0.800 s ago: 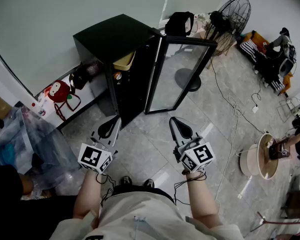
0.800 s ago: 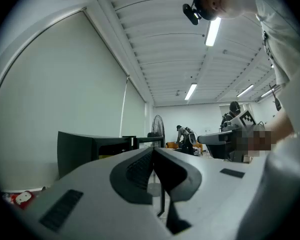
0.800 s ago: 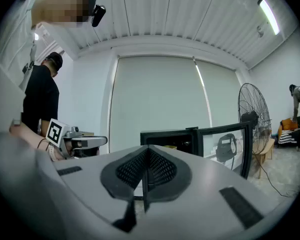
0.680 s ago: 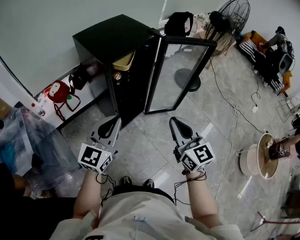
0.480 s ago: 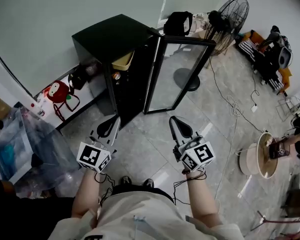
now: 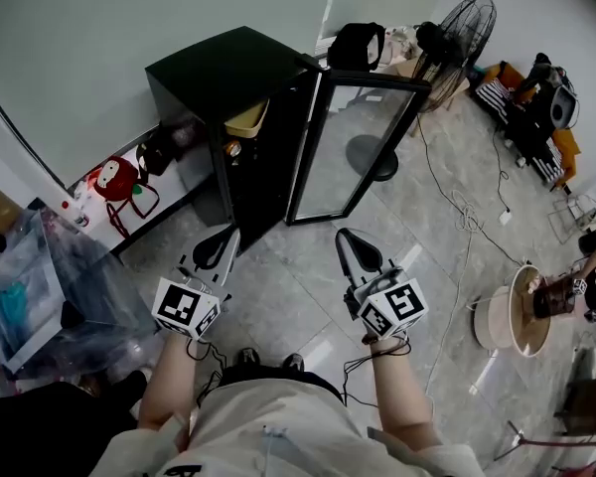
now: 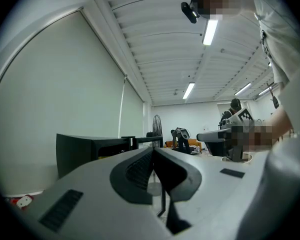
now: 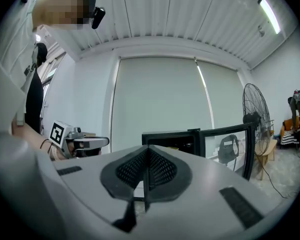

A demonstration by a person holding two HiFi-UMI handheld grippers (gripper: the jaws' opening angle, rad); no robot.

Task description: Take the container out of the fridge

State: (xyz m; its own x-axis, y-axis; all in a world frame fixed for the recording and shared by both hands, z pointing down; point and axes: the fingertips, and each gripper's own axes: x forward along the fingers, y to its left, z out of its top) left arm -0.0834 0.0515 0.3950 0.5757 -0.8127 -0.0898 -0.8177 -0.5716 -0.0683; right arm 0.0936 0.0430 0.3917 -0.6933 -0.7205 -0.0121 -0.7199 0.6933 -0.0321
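Note:
A small black fridge [image 6: 228,73] stands by the wall with its glass door [image 6: 353,147] swung open to the right. On its upper shelf sits a yellowish container [image 6: 246,122], partly hidden by the frame. My left gripper [image 6: 219,249] is held low in front of the fridge, jaws shut and empty. To its right, my right gripper [image 6: 350,253] is likewise shut with nothing in it. Both are well short of the fridge opening. The left gripper [image 7: 153,156] and the fridge [image 7: 90,146] show in the left gripper view. The right gripper [image 8: 147,156] and the fridge [image 8: 172,139] show in the right gripper view.
A standing fan [image 6: 462,30] is behind the open door, with a cable [image 6: 457,207] trailing across the tiled floor. A red bag [image 6: 114,182] and clear plastic bags [image 6: 50,286] lie at the left. A round stool [image 6: 512,311] and a person's arm [image 6: 591,261] are at the right.
Both grippers stay almost still. A person at the lower left has moved, and the plastic bags there have shifted.

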